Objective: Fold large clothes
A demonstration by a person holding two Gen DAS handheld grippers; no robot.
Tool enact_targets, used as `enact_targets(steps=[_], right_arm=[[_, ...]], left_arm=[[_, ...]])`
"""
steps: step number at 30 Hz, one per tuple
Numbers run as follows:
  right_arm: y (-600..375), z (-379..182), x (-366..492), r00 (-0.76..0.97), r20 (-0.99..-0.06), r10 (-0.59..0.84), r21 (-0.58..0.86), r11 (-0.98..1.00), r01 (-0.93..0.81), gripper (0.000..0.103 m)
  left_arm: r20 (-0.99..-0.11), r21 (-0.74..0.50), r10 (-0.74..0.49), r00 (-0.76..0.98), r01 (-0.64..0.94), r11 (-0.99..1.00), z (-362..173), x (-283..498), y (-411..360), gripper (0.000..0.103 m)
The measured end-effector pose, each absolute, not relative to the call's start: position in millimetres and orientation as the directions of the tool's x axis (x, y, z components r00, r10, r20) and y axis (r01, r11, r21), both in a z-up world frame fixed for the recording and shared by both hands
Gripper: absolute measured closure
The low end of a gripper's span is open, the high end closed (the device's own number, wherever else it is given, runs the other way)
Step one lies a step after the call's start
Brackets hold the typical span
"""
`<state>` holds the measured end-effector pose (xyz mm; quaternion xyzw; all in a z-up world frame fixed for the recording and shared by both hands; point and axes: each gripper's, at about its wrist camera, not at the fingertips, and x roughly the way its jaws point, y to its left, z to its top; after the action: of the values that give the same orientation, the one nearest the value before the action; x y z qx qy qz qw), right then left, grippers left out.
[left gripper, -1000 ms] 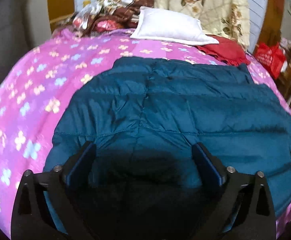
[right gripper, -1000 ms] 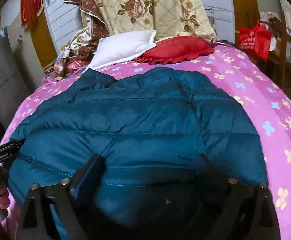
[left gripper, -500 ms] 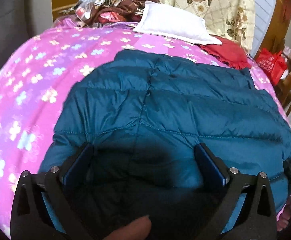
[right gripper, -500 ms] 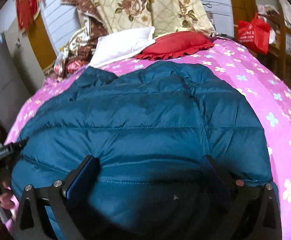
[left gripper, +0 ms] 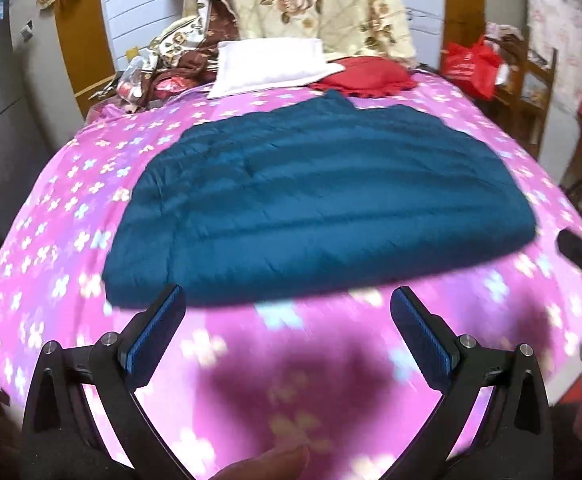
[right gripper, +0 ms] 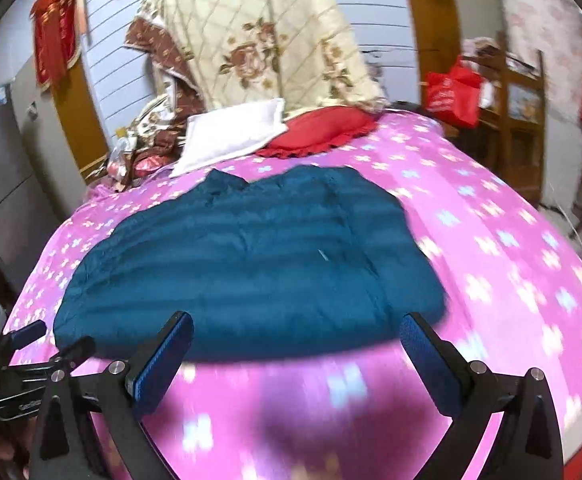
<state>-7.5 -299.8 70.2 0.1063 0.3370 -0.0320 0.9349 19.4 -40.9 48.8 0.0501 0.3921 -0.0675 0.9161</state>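
Note:
A teal quilted puffer jacket (left gripper: 315, 204) (right gripper: 251, 268) lies flat in a broad folded shape on the pink flowered bedspread (left gripper: 71, 248) (right gripper: 511, 264). My left gripper (left gripper: 287, 304) hovers open over bare bedspread just short of the jacket's near edge, nothing between its blue-padded fingers. My right gripper (right gripper: 297, 328) is open too, its fingertips level with the jacket's near hem and holding nothing. The left gripper also shows at the lower left edge of the right wrist view, and a dark bit of the right gripper shows at the right edge of the left wrist view.
At the head of the bed lie a white pillow (left gripper: 269, 64), a red cushion (left gripper: 365, 76) and a heap of patterned bedding (left gripper: 171, 60). A floral quilt (right gripper: 259, 40) hangs behind. A red bag (left gripper: 471, 64) and wooden shelf (right gripper: 519, 120) stand right of the bed.
Both grippers have pulled back and up from over the jacket toward the bed's near edge. The jacket now lies farther away, clear of both sets of fingers.

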Motion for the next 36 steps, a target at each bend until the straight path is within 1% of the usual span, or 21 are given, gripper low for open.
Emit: enact_targets(steps=[4, 6, 14, 23, 36], right_arm=[[-299.4, 70.5, -50.0, 0.764, -0.645, 0.011, 0.167, 0.978, 0.127, 0.001], [-296.5, 73.5, -63.6, 0.766, -0.643, -0.014, 0.131, 0.983, 0.127, 0.001], [-267.4, 89.3, -98.9, 0.785, -0.617, -0.046, 0.006, 0.998, 0.064, 0.001], [-265.6, 94.1, -109.3, 0.789, -0.613, -0.032, 0.018, 0.998, 0.055, 0.001], [-267.5, 94.8, -103.9, 0.784, -0.62, -0.031, 0.023, 0.998, 0.058, 0.001]], left_arm=[[-0.716, 0.018, -0.106, 0.69, 0.17, 0.985, 61.0, -17.0, -43.9, 0.0], [-0.715, 0.004, -0.119, 0.688, 0.175, 0.985, 65.5, -28.6, -43.2, 0.0], [-0.711, 0.001, -0.108, 0.695, 0.155, 0.988, 73.8, -52.2, -36.3, 0.0], [-0.711, -0.008, -0.121, 0.693, 0.164, 0.986, 73.7, -65.2, -38.7, 0.0], [-0.725, -0.012, -0.119, 0.679, 0.16, 0.987, 65.6, -61.5, -39.8, 0.0]])
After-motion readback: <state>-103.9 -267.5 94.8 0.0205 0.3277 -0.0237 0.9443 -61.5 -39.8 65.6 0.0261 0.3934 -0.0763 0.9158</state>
